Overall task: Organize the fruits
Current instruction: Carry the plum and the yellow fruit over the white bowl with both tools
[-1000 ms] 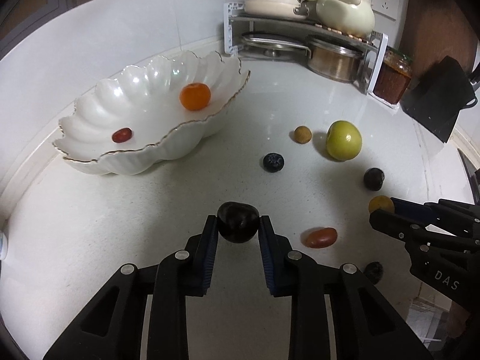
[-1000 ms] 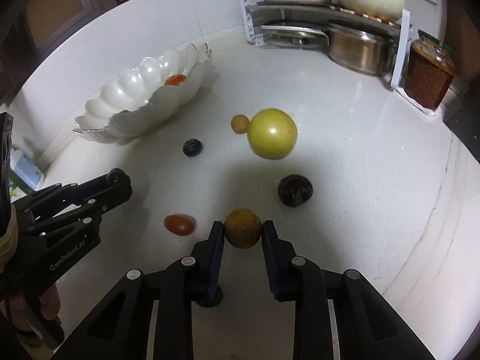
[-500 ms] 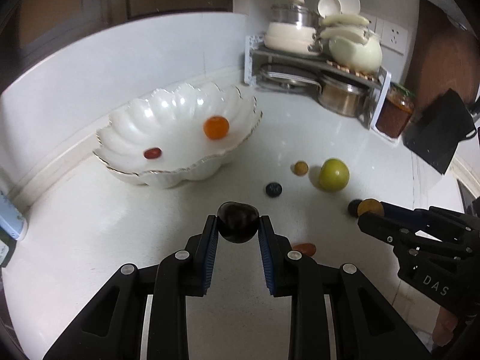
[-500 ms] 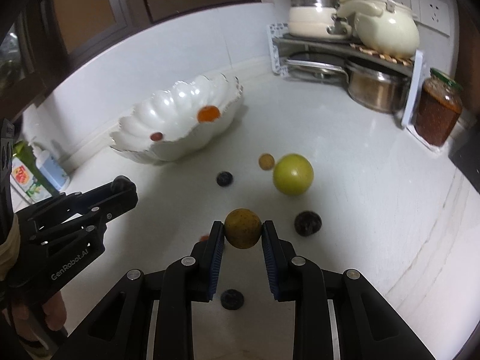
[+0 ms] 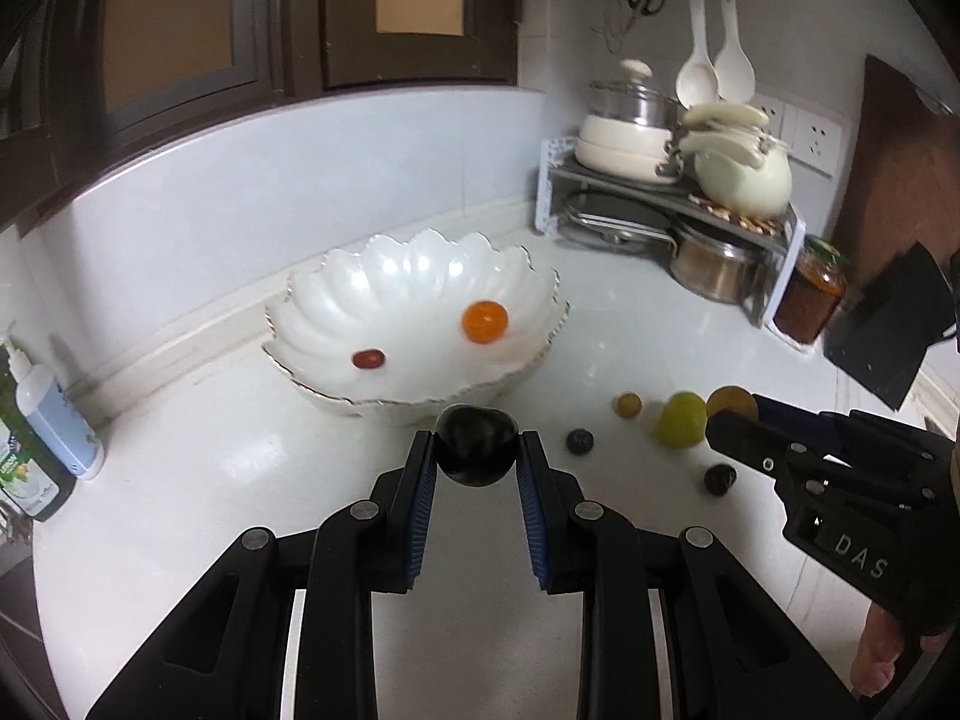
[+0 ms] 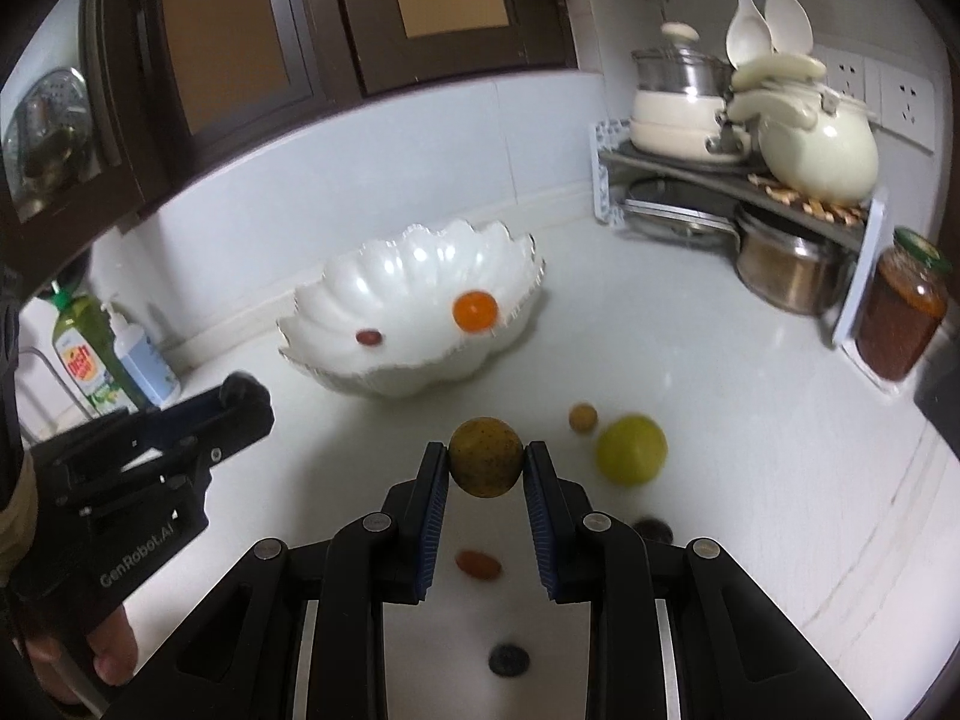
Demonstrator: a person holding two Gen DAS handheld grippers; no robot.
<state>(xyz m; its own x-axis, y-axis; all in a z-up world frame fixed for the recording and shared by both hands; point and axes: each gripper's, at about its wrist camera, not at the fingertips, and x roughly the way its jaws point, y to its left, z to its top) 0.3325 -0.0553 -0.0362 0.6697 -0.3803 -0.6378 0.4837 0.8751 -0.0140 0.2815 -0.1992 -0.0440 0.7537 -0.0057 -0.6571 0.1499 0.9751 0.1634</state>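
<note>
My left gripper (image 5: 476, 447) is shut on a dark plum (image 5: 476, 445), held above the counter just in front of the white scalloped bowl (image 5: 336, 324). My right gripper (image 6: 486, 463) is shut on a speckled yellow-brown fruit (image 6: 486, 463), also raised. In the bowl (image 6: 384, 288) lie an orange (image 5: 484, 321) and a small red fruit (image 5: 368, 359). On the counter lie a green apple (image 6: 631, 449), a small tan fruit (image 6: 582, 417), a blueberry (image 5: 580, 441), a dark fruit (image 5: 719, 479), a red tomato (image 6: 478, 564) and another dark berry (image 6: 508, 659).
A corner rack (image 5: 672, 204) with pots and a kettle stands at the back right, a jar (image 6: 903, 315) beside it. Soap bottles (image 6: 114, 348) stand at the left by the wall. A dark board (image 5: 888, 324) leans at the far right.
Both grippers have risen with their fruits still held, and the views have tipped up to show the wall, windows and rack. The counter fruits now lie lower and farther away.
</note>
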